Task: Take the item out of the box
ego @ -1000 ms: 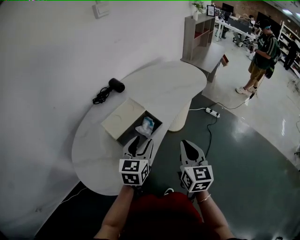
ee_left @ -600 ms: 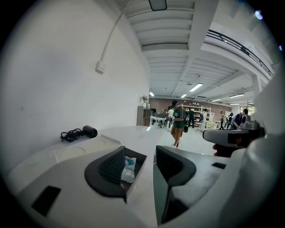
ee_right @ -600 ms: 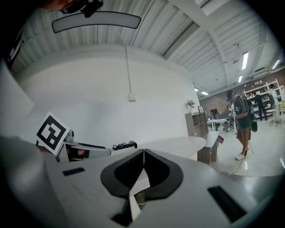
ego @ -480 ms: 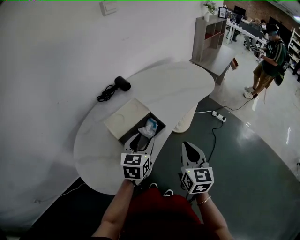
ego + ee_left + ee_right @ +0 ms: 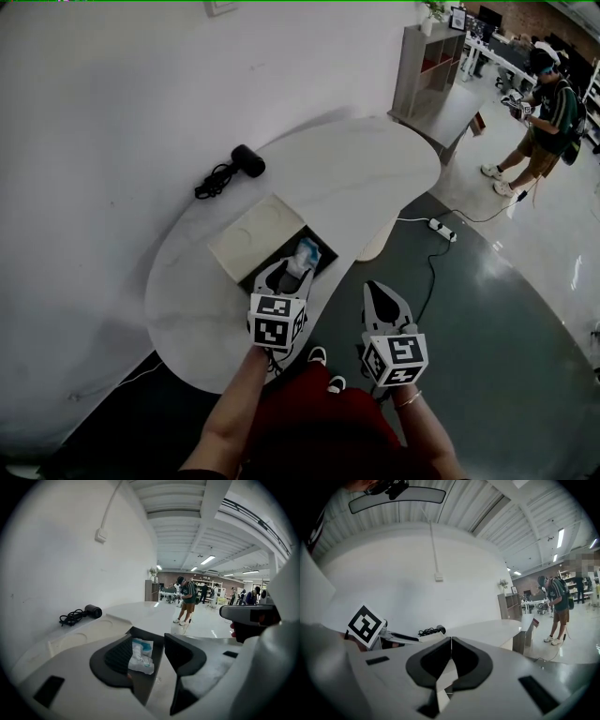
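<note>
An open box (image 5: 251, 236) lies near the front edge of the white table (image 5: 356, 178), its cream lid folded back to the left. In its dark tray (image 5: 149, 637) sits a white and blue packet (image 5: 304, 254) (image 5: 141, 655). My left gripper (image 5: 285, 274) (image 5: 148, 641) hangs open over the tray's near end, and in the left gripper view the packet shows between its jaws, apart from them. To the right, off the table and over the floor, my right gripper (image 5: 377, 291) (image 5: 451, 641) is shut on nothing.
A black hair dryer (image 5: 247, 160) (image 5: 92, 611) with a coiled cord lies at the table's back left by the wall. On the dark floor to the right runs a power strip (image 5: 441, 228). A person (image 5: 544, 112) stands far right near a shelf unit (image 5: 424, 58).
My left gripper has moved forward from the table's edge to over the box, close to the packet. The right gripper has stayed about where it was.
</note>
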### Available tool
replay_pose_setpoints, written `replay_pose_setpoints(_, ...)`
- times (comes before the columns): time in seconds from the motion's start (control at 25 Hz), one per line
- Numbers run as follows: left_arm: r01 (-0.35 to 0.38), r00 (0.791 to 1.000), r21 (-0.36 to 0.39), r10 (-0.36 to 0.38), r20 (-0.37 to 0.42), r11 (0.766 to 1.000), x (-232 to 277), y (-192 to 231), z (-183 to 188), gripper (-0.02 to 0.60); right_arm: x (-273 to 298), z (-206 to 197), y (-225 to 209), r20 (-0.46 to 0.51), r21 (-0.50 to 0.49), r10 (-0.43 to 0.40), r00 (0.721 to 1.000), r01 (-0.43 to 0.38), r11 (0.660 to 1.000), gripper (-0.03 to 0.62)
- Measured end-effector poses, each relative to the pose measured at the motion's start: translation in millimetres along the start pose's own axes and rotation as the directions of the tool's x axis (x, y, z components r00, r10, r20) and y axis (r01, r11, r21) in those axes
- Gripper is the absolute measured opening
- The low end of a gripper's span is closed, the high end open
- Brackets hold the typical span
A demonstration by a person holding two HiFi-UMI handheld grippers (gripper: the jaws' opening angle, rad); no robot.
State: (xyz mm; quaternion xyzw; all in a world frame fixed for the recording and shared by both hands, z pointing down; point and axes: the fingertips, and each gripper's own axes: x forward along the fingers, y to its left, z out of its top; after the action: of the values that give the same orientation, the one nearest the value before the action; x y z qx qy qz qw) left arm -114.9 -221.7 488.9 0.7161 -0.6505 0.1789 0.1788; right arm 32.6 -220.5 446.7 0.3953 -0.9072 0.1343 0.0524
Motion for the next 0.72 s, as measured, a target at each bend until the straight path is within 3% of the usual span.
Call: replay_pose_setpoints(0.72,0.032,0.984,0.035,-0.026,-0.174,0.999,59.2,17.5,-20.0,0.201,52.6,-27.9,-13.4,-0.110,0.034,0.005,0.994,-0.001,0.999,0.015)
